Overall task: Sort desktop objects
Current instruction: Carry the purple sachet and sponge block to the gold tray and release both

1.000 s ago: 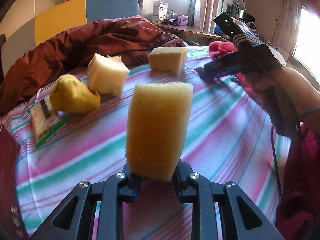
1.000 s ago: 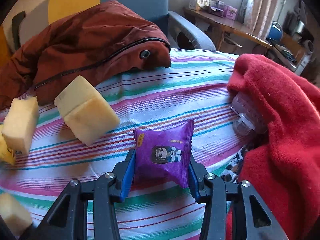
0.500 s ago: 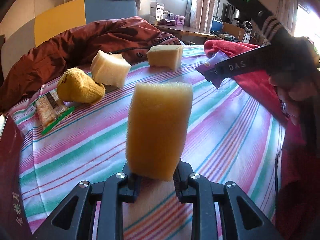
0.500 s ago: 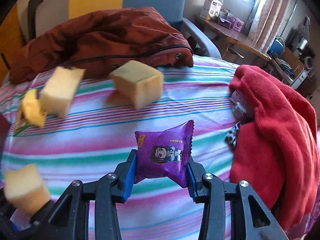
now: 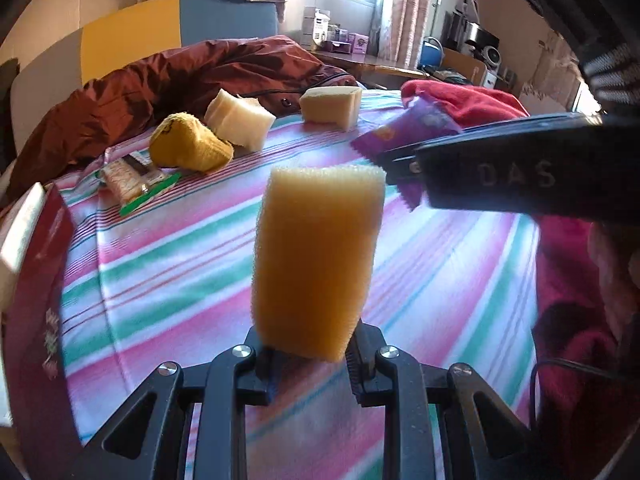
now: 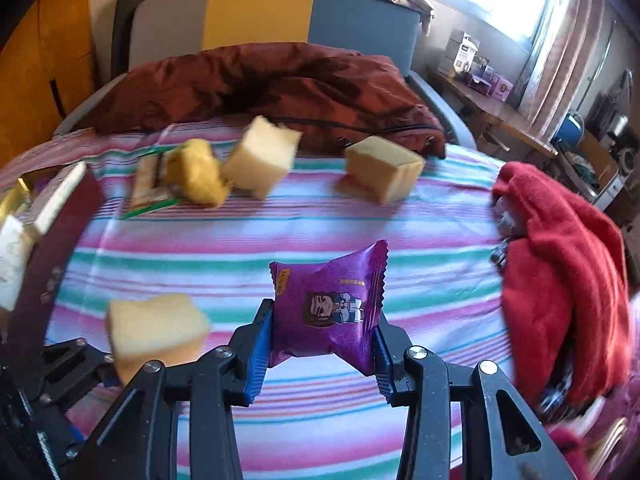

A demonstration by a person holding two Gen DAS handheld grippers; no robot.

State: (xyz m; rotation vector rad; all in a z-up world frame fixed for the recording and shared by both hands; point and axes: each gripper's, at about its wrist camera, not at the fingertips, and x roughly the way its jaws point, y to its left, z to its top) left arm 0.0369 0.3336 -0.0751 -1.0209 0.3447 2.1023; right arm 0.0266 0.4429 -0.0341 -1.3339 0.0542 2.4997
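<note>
My left gripper [image 5: 312, 354] is shut on a tall yellow sponge block [image 5: 316, 256], held upright above the striped cloth [image 5: 168, 264]. The same sponge block [image 6: 154, 330] and left gripper [image 6: 80, 364] show at the lower left of the right wrist view. My right gripper [image 6: 322, 348] is shut on a purple snack packet [image 6: 330, 304], held over the cloth. In the left wrist view that packet [image 5: 404, 136] pokes out of the right gripper's dark body at the right. Two more pale sponge blocks [image 6: 260, 158] [image 6: 384, 168] lie at the far side of the cloth.
A yellow sock [image 5: 188, 142] lies on a clear cracker packet [image 5: 132, 180] at the far left. A dark red box [image 5: 40, 264] stands at the left edge. A brown jacket [image 6: 260, 84] lies behind and a red garment [image 6: 560, 276] at the right.
The right gripper has carried the purple packet left and toward the near side, close beside the left gripper's sponge. The left gripper has drawn back a little with its sponge.
</note>
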